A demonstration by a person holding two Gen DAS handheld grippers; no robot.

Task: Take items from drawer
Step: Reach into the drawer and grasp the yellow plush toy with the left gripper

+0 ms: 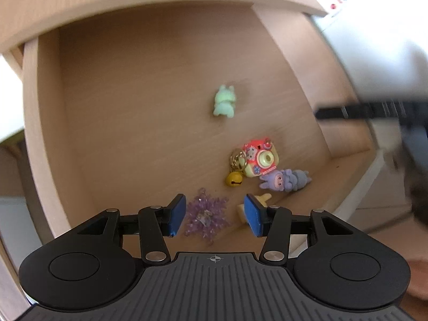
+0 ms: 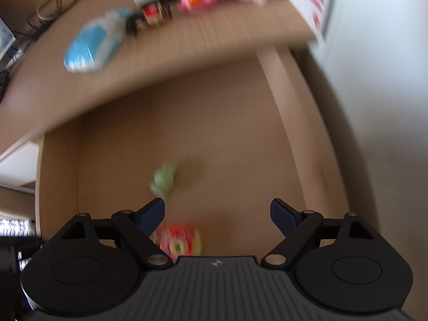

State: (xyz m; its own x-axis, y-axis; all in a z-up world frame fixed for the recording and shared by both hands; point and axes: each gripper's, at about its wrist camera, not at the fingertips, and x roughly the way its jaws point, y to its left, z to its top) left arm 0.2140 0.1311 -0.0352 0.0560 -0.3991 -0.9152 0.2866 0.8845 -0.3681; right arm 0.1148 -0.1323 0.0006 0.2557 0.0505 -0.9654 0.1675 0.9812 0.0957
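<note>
Pale wood fills both views: an open drawer under the bench edge. My left claw hangs parted and empty above a purple crystal charm, with a yellow piece just beside its right pad. Nearby lie a toy camera, bell, purple plush and, farther back, a green figure. My right claw is spread wide, empty, over the drawer; its view is blurred.
</note>
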